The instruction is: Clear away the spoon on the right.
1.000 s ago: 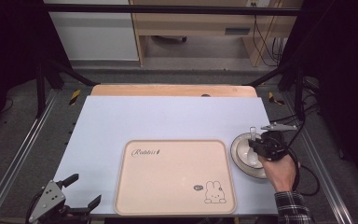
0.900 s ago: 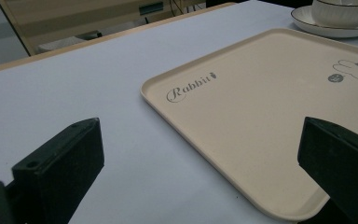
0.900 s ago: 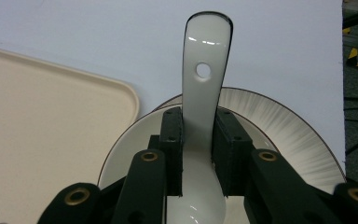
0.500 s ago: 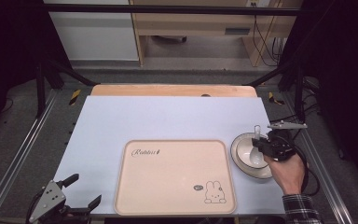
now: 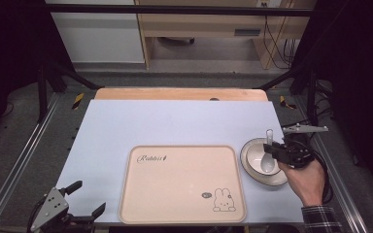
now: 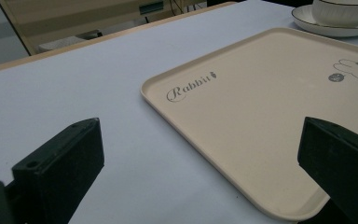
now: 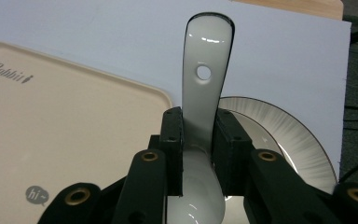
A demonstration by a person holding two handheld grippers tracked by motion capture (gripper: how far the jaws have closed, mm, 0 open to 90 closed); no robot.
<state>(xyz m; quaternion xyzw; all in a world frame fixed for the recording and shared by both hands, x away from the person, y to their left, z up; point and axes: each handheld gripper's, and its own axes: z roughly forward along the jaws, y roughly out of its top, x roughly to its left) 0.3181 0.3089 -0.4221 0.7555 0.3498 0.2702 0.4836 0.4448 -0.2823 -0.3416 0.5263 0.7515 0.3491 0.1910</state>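
The right gripper (image 7: 198, 154) pinches a glazed ceramic spoon (image 7: 205, 70) mid-handle (likely slippery, brittle) above its bowl (image 5: 263, 162); the left gripper (image 6: 200, 177) gapes wide.

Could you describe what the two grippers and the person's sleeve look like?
Both grippers are black with two blocky jaws. The left gripper carries a grey three-cornered plate dotted with small holes. The right gripper has a similar grey plate, brass-coloured screw inserts along its arms, and a black cable trailing beside the hand. The sleeve is dark plaid.
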